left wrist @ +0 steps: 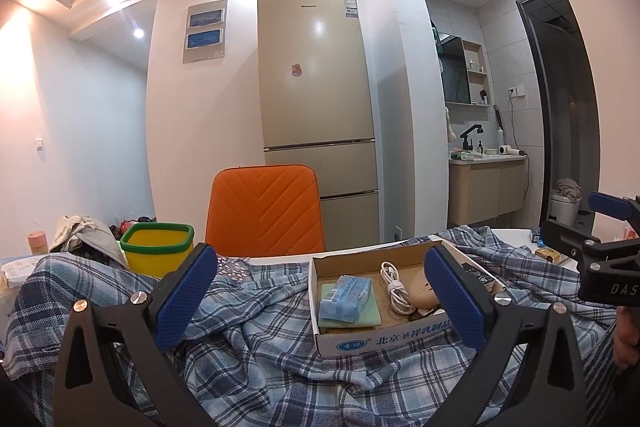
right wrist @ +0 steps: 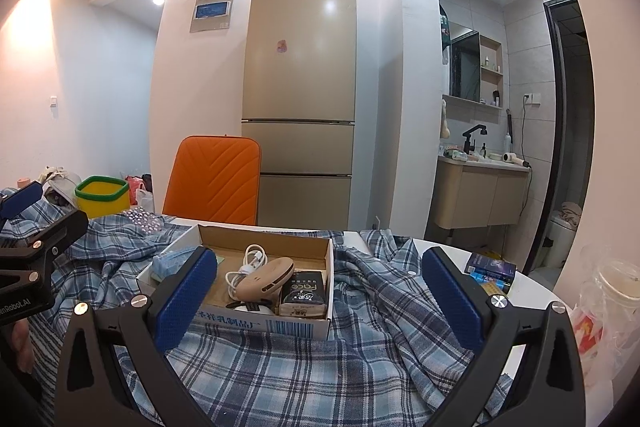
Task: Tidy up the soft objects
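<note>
Left gripper: jaws wide apart, nothing between the blue pads; it hangs above the plaid shirt. Right gripper: jaws likewise wide and empty, above the same shirt. Each gripper shows at the edge of the other's view, cut off by the frame.

The shirt is blue, white and navy plaid, crumpled and spread in folds over the white surface; its full outline cannot be made out, since the lower part is hidden behind the gripper bodies. A collar or placket edge with a button shows in the right wrist view.

A shallow cardboard box sits on the shirt. It holds a blue tissue pack on a green pad, a coiled white cable, a beige rounded device and a dark packet. The right pad hides part of the box contents in the left wrist view.

Further out: a yellow bin with green rim, an orange chair, a beige refrigerator, small boxes at the surface edge, and a plastic-wrapped cup, blurred
</note>
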The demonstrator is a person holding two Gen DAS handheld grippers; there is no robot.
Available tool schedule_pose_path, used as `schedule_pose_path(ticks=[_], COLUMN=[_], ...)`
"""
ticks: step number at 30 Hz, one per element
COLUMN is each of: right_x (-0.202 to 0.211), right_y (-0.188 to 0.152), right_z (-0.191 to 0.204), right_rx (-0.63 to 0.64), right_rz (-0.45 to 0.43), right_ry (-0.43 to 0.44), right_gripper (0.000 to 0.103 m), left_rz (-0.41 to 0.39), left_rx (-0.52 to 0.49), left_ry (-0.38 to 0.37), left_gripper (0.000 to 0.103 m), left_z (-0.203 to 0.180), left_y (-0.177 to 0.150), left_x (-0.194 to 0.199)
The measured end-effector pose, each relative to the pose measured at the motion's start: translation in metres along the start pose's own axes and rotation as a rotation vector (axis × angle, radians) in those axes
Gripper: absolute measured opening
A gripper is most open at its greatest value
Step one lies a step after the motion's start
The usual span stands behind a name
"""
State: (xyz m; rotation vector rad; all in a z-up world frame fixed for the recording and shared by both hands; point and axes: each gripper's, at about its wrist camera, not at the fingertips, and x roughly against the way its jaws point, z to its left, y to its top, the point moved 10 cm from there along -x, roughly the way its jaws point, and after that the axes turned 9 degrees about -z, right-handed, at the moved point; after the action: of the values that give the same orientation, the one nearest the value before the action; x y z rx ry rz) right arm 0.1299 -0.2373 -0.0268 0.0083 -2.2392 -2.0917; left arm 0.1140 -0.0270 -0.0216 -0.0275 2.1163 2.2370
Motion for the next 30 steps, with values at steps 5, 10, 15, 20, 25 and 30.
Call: schedule_pose_path(ticks=[5, 10, 15, 20, 25, 30], right_x=[0.0001, -0.0007, -0.0020, -0.0023, -0.0020, -0.0018], right_y=[0.0003, 0.0001, -0.0020, -0.0024, -0.0019, -0.0014], right_z=[0.0000, 0.0009, 0.0023, 0.0023, 0.0021, 0.0016], right_rx=[0.000, 0.001, 0.002, 0.003, 0.003, 0.003], right_rz=[-0.001, 0.001, 0.004, 0.005, 0.004, 0.002], right_ry=[0.001, 0.004, 0.005, 0.005, 0.005, 0.002], right_gripper=[0.103, 0.103, 0.103, 0.103, 0.103, 0.103], left_rz=[0.008, 0.009, -0.002, 0.000, 0.001, 0.010], left_rx=[0.002, 0.003, 0.002, 0.003, 0.003, -0.006], left_ry=[0.000, 0.000, 0.000, 0.000, 0.000, -0.003], left_gripper=[0.103, 0.103, 0.103, 0.103, 0.103, 0.103], left_z=[0.0011, 0.0021, 0.0019, 0.0015, 0.0016, 0.0003], left_y=[-0.0016, -0.0017, 0.0005, 0.0003, 0.0005, -0.0001], left_x=[-0.0013, 0.0000, 0.0014, 0.0015, 0.0014, 0.0014])
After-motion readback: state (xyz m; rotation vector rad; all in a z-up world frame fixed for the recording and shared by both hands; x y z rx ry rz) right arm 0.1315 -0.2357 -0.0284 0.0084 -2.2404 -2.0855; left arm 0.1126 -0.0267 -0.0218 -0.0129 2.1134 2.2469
